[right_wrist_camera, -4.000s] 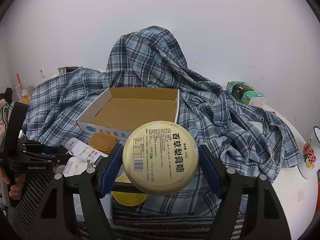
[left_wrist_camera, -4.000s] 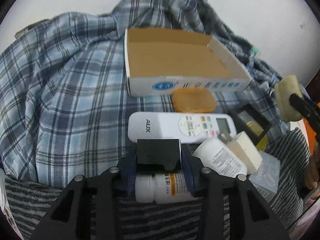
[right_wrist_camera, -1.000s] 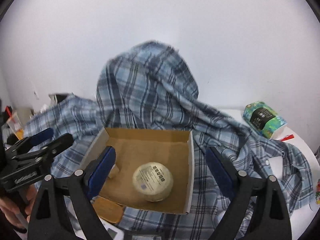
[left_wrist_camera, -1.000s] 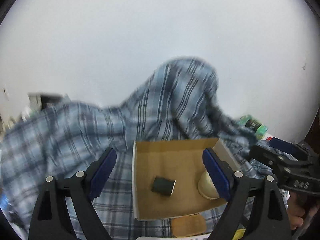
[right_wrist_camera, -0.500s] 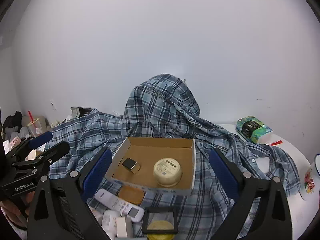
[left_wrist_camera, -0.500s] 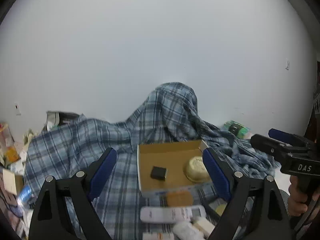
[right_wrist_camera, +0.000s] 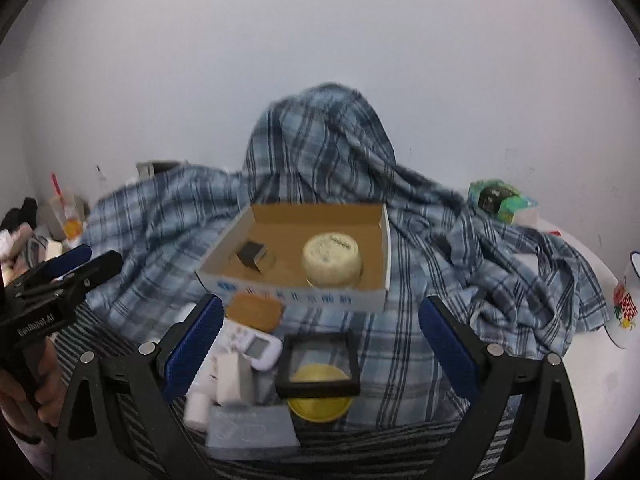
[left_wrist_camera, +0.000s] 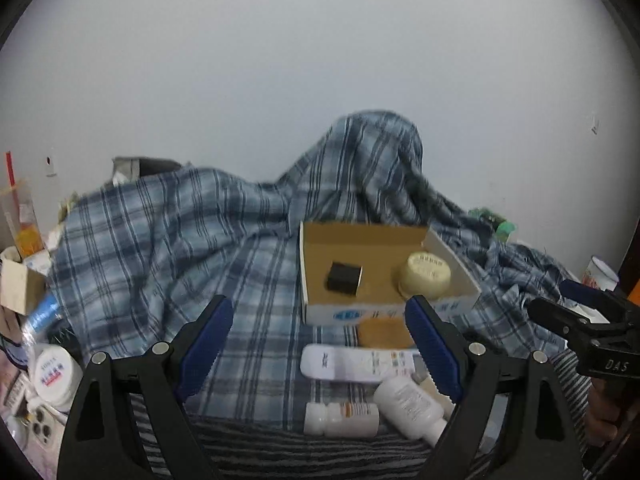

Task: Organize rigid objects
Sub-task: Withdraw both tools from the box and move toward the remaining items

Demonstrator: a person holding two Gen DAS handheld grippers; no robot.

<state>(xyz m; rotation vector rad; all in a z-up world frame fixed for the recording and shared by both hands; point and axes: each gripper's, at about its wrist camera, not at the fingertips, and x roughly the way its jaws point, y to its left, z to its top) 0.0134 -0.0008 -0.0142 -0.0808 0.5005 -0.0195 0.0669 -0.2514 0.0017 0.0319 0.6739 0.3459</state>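
A shallow cardboard box lies on the plaid shirt. In it sit a small black box and a round cream jar. In front of the box lie an orange lid, a white remote, two white bottles, a black frame over a yellow tin, and a grey case. My left gripper is open and empty, held back from the pile. My right gripper is open and empty above the frame.
A blue plaid shirt drapes over a hump against the white wall. A green tissue pack and a mug stand at the right. Cups, jars and clutter crowd the left edge.
Both grippers, open and empty since one second ago, have drawn back and dropped lower. The loose objects in front of the box now fill the lower view.
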